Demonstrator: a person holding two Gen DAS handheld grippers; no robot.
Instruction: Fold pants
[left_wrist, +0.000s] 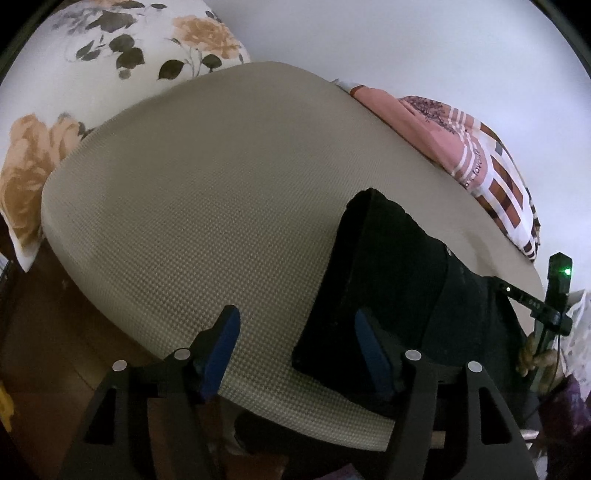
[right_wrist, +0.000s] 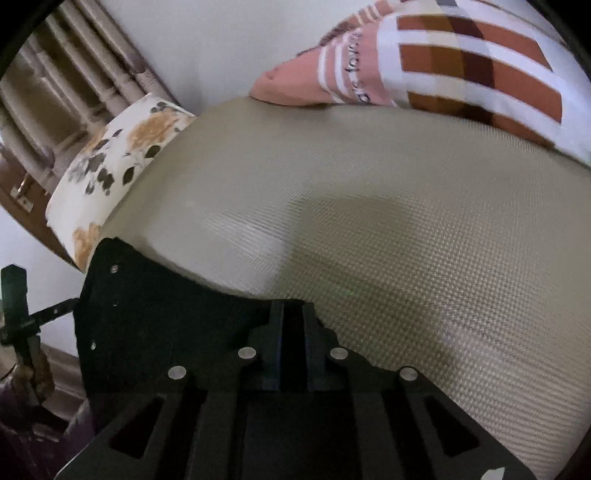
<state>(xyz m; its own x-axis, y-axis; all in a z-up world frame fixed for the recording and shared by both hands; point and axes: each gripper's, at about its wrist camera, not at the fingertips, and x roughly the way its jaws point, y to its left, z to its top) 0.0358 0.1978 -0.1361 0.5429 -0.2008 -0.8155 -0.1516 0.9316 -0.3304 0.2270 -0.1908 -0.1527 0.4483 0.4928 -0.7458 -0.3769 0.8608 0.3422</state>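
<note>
The black pants (left_wrist: 388, 273) lie in a folded heap on a beige woven mat (left_wrist: 207, 206), right of centre in the left wrist view. My left gripper (left_wrist: 295, 350) is open just above the mat. Its right blue pad (left_wrist: 369, 350) is over the near corner of the pants, and its left pad (left_wrist: 221, 347) is over bare mat. In the right wrist view the pants (right_wrist: 155, 310) fill the lower left. My right gripper (right_wrist: 291, 332) is shut, its fingertips pinched together on the right edge of the black cloth.
A floral pillow (left_wrist: 110, 55) lies at the mat's far left. A pink and brown checked blanket (left_wrist: 480, 158) runs along its far right edge. Brown floor (left_wrist: 40, 350) shows past the mat's near left edge. Curtains (right_wrist: 66, 74) hang behind the pillow.
</note>
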